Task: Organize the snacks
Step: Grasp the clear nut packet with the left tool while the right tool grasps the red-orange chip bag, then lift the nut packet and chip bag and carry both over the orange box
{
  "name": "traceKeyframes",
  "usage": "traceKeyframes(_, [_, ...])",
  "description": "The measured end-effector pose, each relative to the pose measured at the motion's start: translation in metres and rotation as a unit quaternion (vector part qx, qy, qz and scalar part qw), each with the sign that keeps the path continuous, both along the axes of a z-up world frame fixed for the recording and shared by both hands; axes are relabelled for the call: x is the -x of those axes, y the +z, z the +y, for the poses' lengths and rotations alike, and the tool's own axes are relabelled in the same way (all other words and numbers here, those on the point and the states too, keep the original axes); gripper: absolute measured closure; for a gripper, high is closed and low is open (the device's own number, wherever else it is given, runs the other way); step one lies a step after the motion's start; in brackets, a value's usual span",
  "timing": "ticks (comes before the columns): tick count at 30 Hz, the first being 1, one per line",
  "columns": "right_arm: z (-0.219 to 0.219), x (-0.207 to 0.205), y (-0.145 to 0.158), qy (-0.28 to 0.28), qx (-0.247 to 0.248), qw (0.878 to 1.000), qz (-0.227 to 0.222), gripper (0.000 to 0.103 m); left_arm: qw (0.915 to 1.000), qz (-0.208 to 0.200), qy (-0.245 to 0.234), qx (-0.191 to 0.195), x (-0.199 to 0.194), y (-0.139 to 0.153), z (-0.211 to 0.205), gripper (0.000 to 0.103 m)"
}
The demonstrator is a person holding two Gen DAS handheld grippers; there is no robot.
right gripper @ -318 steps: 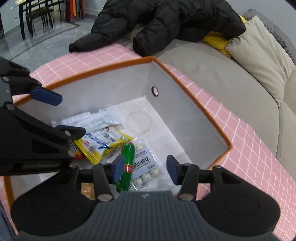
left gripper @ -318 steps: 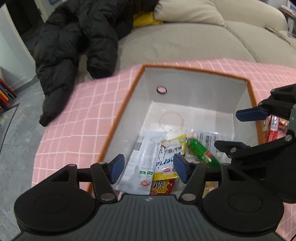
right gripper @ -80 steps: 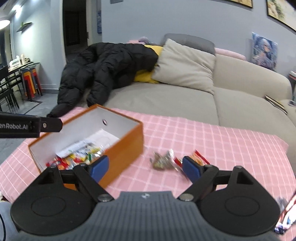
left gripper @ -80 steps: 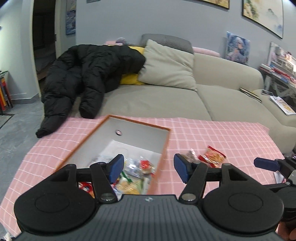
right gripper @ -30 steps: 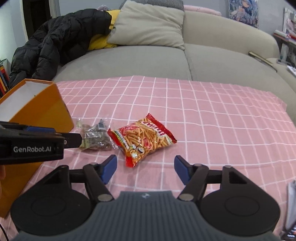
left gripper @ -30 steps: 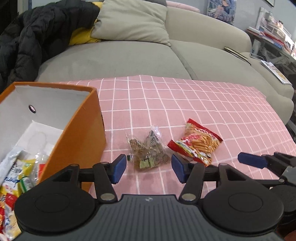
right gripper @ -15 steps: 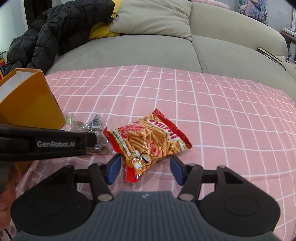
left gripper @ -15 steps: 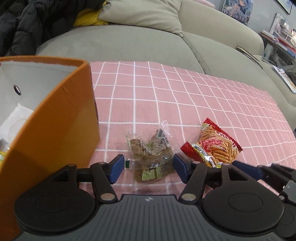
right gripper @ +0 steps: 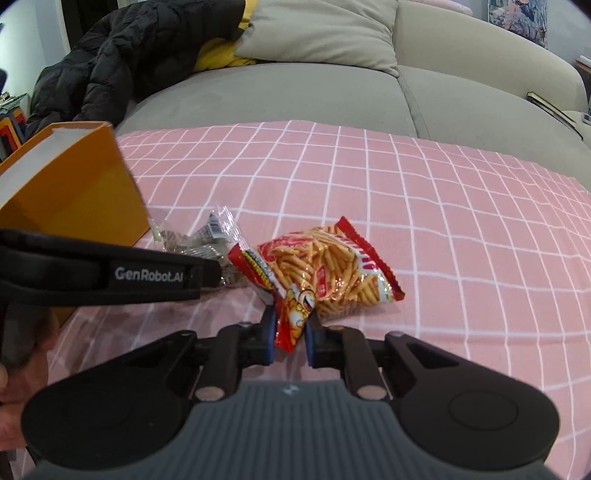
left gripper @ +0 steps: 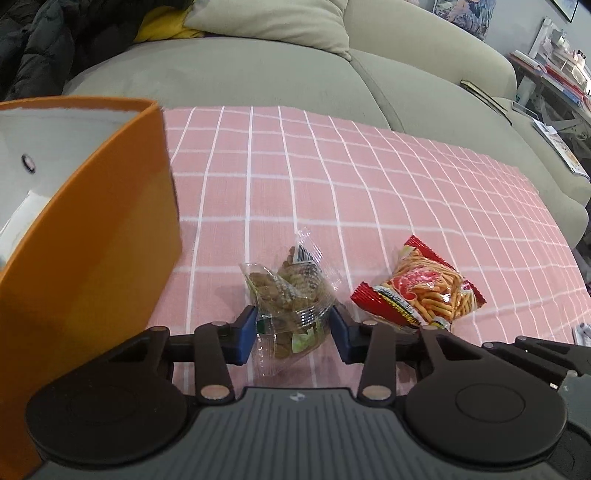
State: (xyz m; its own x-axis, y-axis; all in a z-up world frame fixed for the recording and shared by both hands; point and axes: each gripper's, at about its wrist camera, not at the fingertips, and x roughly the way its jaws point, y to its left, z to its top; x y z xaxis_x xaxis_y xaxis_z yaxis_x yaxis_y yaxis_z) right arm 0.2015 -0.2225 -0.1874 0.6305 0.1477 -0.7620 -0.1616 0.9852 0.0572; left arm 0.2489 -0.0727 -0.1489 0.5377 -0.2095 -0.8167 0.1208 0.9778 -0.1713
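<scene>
A clear bag of brown snacks (left gripper: 291, 295) lies on the pink checked cloth (left gripper: 332, 177). My left gripper (left gripper: 293, 334) has closed in on its near end, blue pads touching both sides. A red bag of stick snacks (left gripper: 421, 288) lies to its right. In the right wrist view my right gripper (right gripper: 290, 334) is shut on the near corner of the red bag (right gripper: 332, 273). The clear bag (right gripper: 207, 243) sits behind the left gripper's finger (right gripper: 110, 275). The orange box (left gripper: 85, 236) stands at the left; the right wrist view also shows the box (right gripper: 66, 192).
A beige sofa (left gripper: 240, 74) runs along the far edge of the cloth, with a black jacket (right gripper: 140, 48) and a cushion (right gripper: 321, 29) on it. A shelf with books (left gripper: 554, 85) is at the far right. A small packet (left gripper: 581, 328) lies at the cloth's right edge.
Both grippers moved down and forward onto the snacks. The left jaws narrowed around the clear bag. The right jaws closed on the red bag's corner.
</scene>
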Motion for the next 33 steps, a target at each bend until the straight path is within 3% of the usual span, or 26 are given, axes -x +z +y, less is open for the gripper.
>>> traceKeyframes(14, [-0.015,0.141,0.018,0.033,-0.013,0.999,0.036,0.093,0.9981,0.054,0.028,0.005,0.117,0.009,0.017,0.056])
traceKeyframes(20, [-0.021,0.176,0.020,0.033,-0.009,0.997,0.062,0.092,0.9968,0.072,0.035,0.007,0.141,0.011,0.021,0.056])
traceKeyframes(23, [-0.024,0.184,0.020,0.026,-0.011,0.997,0.065,0.085,0.9964,0.072,0.044,0.007,0.143,0.011,0.024,0.056])
traceKeyframes(25, [-0.028,0.189,0.025,0.018,-0.029,0.998,0.057,0.073,0.9963,0.070,0.050,0.006,0.143,0.013,0.025,0.055])
traceKeyframes(27, [-0.034,0.191,0.033,0.001,-0.065,0.997,0.045,0.053,0.9963,0.067,0.054,0.006,0.146,0.012,0.027,0.054])
traceKeyframes(30, [-0.044,0.191,0.040,-0.046,-0.111,0.992,0.031,0.041,0.9959,0.066,0.060,0.014,0.147,0.010,0.029,0.053])
traceKeyframes(33, [-0.051,0.180,0.038,-0.096,-0.139,0.985,0.036,0.040,0.9951,0.067,0.067,0.027,0.147,0.007,0.034,0.051])
